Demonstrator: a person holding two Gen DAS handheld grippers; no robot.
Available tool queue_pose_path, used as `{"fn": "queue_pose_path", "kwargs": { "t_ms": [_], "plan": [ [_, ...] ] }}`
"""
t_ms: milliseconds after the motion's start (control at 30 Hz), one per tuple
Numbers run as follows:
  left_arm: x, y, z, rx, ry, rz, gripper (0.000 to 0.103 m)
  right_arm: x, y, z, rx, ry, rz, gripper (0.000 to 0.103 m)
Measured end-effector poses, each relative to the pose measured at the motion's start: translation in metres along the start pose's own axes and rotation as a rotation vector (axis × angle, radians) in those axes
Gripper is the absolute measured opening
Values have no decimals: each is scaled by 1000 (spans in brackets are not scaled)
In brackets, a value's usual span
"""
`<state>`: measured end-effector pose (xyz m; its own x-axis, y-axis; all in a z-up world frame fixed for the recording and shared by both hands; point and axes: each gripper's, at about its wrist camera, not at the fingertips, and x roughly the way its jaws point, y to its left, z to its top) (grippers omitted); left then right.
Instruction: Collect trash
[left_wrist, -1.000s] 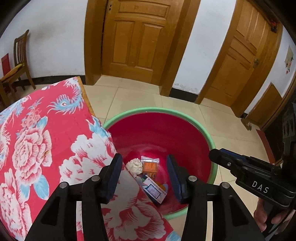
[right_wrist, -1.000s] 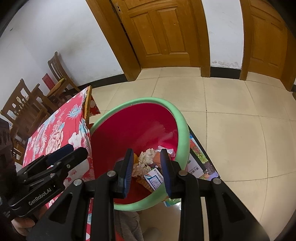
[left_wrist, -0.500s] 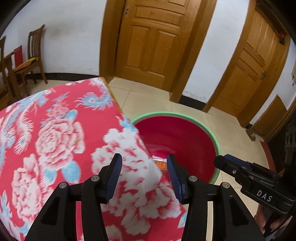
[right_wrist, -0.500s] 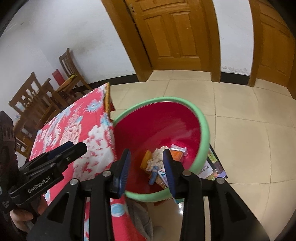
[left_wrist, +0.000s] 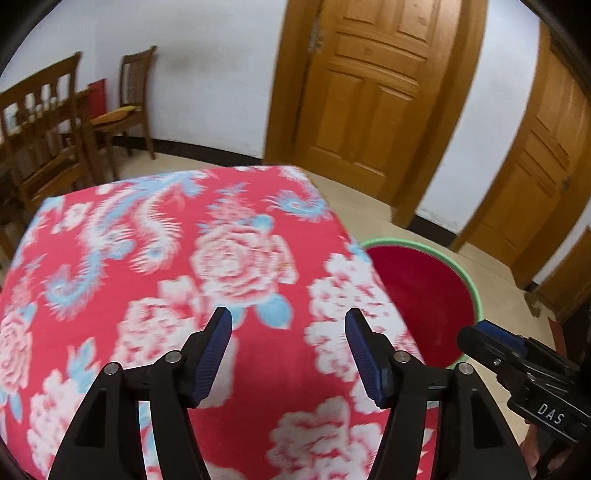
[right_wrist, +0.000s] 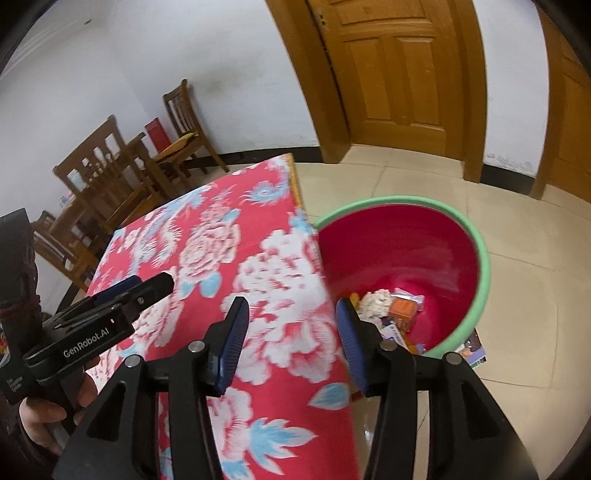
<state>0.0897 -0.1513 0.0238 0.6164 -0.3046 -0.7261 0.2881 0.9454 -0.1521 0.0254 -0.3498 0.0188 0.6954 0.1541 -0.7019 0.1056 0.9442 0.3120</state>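
Note:
A red bin with a green rim (right_wrist: 476, 254) stands on the floor at the table's right edge; it also shows in the left wrist view (left_wrist: 465, 280). Inside it lie a crumpled white paper ball (right_wrist: 375, 302), an orange packet (right_wrist: 404, 308) and other wrappers. My left gripper (left_wrist: 288, 354) is open and empty above the red floral tablecloth (left_wrist: 147, 258). My right gripper (right_wrist: 291, 343) is open and empty over the table's right edge (right_wrist: 314, 258), beside the bin. Each gripper shows in the other's view, the left (right_wrist: 136, 291) and the right (left_wrist: 491, 336).
Wooden chairs (left_wrist: 44, 136) stand at the far left by the white wall, also in the right wrist view (right_wrist: 110, 177). Wooden doors (left_wrist: 365, 99) are behind. A printed paper (right_wrist: 474, 349) lies on the tiled floor under the bin.
Both grippers have swung left, away from the bin and over the tablecloth. The right gripper's jaws have opened wider. The bin now sits to the right in both views.

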Motion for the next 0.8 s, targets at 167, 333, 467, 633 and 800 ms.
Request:
{"fn": "queue_pose_path", "kwargs": {
  "t_ms": [167,333,467,633,800],
  "plan": [
    [-23,24,-6,-28,-34,65,70,0,25,-4,-39,-2,30,55],
    [-42,46,-15,-63,-54,107,70,3,50,-12,-69,11,65,56],
    [-55,60,-22,-83,-66,141,72,3,68,-19,-95,19,83,58],
    [-67,75,-30,-107,-74,191,73,0,85,-23,-123,12,82,64],
    [-76,86,-36,-128,-78,240,73,-3,98,-28,-147,4,76,66]
  ]
}}
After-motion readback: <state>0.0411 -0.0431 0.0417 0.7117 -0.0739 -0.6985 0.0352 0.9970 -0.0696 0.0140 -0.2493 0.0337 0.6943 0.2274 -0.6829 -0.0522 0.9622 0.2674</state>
